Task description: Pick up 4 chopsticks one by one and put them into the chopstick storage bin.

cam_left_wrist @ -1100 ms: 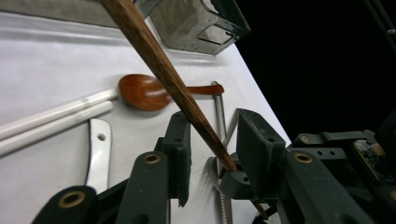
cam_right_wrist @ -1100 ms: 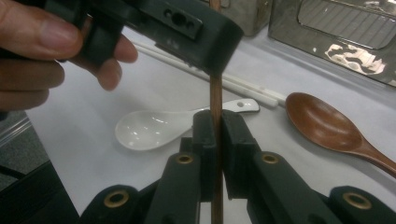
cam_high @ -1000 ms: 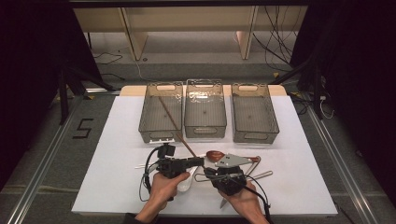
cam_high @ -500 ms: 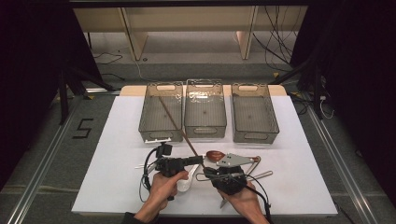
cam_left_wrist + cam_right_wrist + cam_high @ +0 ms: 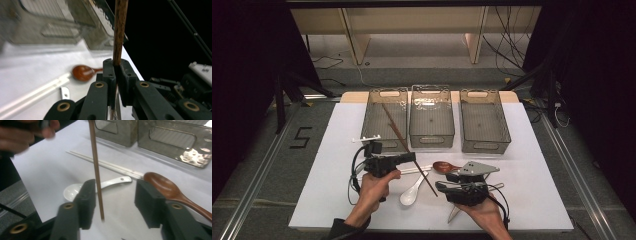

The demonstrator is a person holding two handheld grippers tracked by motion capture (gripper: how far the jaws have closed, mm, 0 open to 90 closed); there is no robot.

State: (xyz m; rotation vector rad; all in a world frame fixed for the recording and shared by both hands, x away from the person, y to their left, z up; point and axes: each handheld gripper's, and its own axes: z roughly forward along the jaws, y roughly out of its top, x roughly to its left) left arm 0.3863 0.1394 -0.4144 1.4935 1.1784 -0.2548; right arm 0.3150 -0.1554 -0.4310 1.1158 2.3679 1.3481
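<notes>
One brown chopstick (image 5: 424,176) pinched by left gripper (image 5: 412,157), mid-table, off edges

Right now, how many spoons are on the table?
2. A white spoon lies between the two hands, near the front edge. A brown wooden spoon lies just behind it, its handle running under the right gripper. More could be hidden beneath the hands.
</notes>
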